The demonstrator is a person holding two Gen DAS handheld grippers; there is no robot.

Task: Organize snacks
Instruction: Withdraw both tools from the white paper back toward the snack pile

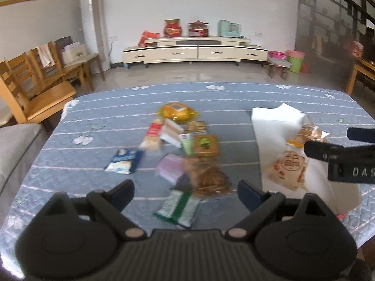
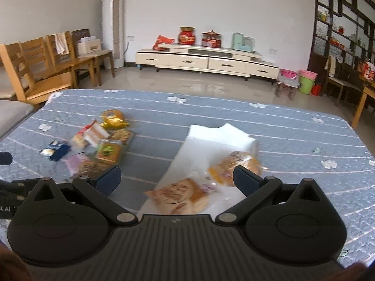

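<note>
Several snack packets lie in a loose pile (image 1: 187,154) on the blue quilted table (image 1: 93,121). My left gripper (image 1: 186,187) is open and empty, above the near end of the pile by a brown cracker packet (image 1: 208,175) and a green packet (image 1: 180,208). A white box (image 2: 218,140) lies to the right with a round-biscuit packet (image 2: 180,196) and a bread packet (image 2: 236,164) in it. My right gripper (image 2: 177,180) is open and empty above the box, and also shows in the left wrist view (image 1: 328,141). The pile shows left in the right wrist view (image 2: 98,145).
A blue packet (image 1: 124,160) lies left of the pile. Wooden chairs (image 1: 35,86) stand past the table's left edge and a grey sofa (image 1: 14,154) is at the near left. A cream cabinet (image 1: 194,49) stands by the far wall.
</note>
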